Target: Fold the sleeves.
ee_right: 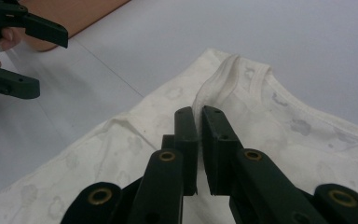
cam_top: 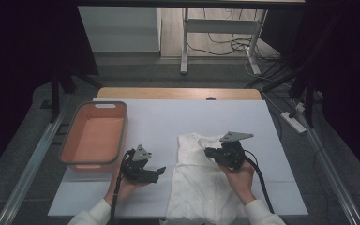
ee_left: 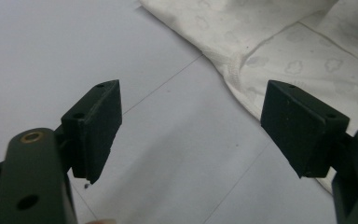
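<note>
Pinched between the right claw's (ee_right: 198, 122) 2 near-shut jaws is the neckline of a cream cloud-print cotton vest (ee_right: 279, 135), likely to lift it for folding. Left claw (ee_left: 191, 126) waits wide open beside its hem; orange plastic basket (cam_top: 95, 135) stands beyond.

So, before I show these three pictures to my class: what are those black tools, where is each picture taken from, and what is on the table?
A person holds a hand-held two-jaw gripper in each hand. One picture looks down from above; the other two come from cameras riding on the grippers. On the white table lie a white shirt and an empty orange basket. The right gripper is shut, pinching a fold of the shirt near its neckline. The left gripper is open, holds nothing, and sits beside the shirt's edge.
</note>
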Available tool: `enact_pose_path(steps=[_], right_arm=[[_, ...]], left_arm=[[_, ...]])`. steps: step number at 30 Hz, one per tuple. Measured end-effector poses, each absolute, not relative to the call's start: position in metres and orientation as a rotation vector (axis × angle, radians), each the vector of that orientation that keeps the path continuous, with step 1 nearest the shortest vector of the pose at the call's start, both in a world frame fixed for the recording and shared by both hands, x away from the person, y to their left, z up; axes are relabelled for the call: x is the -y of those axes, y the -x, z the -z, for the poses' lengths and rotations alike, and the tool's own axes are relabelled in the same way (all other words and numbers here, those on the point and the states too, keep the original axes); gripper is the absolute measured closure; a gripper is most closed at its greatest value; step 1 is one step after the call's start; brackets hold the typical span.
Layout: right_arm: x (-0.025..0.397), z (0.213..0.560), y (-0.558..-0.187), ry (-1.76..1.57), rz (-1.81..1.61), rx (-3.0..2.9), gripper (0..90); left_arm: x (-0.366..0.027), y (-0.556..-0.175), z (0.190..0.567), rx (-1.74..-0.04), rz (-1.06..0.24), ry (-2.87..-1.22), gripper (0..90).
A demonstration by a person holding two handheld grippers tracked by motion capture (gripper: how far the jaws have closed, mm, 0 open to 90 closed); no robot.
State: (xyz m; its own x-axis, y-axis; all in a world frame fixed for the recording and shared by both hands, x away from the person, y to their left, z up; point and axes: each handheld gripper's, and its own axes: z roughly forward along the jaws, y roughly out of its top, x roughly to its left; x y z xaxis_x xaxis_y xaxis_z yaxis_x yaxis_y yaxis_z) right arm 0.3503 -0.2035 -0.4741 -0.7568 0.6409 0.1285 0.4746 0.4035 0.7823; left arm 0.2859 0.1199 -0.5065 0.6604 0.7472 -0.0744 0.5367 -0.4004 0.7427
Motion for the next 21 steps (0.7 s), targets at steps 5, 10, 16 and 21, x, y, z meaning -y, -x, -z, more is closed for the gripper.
enact_pose_path(steps=[5, 10, 16, 21], right_arm=[[0.200, 0.477, -0.352, -0.991, -1.251, -2.470, 84.7], [0.196, 0.480, -0.354, -0.991, -1.230, -2.475, 84.7], [0.188, 0.482, -0.360, -0.988, -1.226, -2.477, 84.6], [0.177, 0.487, -0.363, -0.971, -1.200, -2.505, 84.5]], left_arm=[[-0.119, -0.285, 0.507, -0.988, -0.347, -2.105, 21.1], [-0.119, -0.286, 0.507, -0.988, -0.347, -2.105, 21.0], [-0.119, -0.286, 0.507, -0.989, -0.348, -2.107, 21.0], [-0.119, -0.286, 0.507, -0.988, -0.349, -2.109, 21.0]])
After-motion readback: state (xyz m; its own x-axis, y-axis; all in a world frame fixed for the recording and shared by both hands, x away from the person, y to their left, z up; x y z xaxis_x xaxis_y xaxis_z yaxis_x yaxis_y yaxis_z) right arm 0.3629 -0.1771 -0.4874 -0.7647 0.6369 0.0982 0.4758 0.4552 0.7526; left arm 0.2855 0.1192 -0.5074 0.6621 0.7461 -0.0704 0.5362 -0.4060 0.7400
